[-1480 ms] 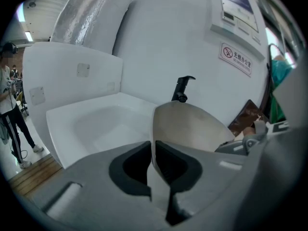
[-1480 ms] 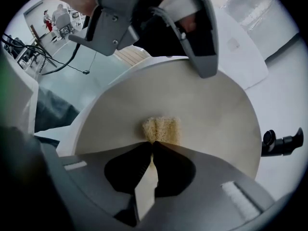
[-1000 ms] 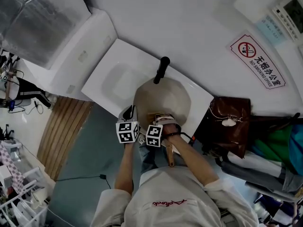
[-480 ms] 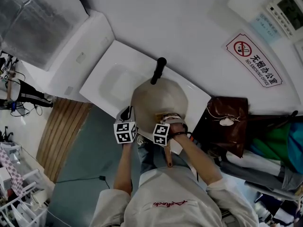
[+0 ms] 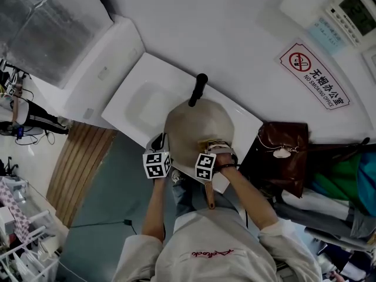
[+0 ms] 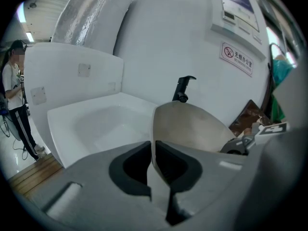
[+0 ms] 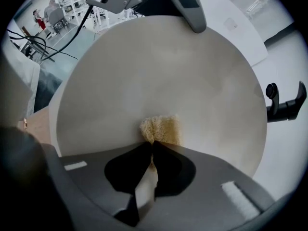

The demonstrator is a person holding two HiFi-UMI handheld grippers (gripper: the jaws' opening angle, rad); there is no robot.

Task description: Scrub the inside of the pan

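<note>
We saw the left gripper (image 6: pixel 153 153) clamped on the rim of the pan (image 6: pixel 190 126), its bowl just right of it; the right gripper (image 7: pixel 153 150) pinched a sponge (image 7: pixel 161 129), pressed against the pan's inside straight ahead.

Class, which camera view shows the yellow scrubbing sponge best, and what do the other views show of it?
The right gripper view: the sponge is pinched in the right hand-held gripper and pressed on the inside of the pan. In the head view that gripper mostly covers it; the left gripper view shows none of it.
</note>
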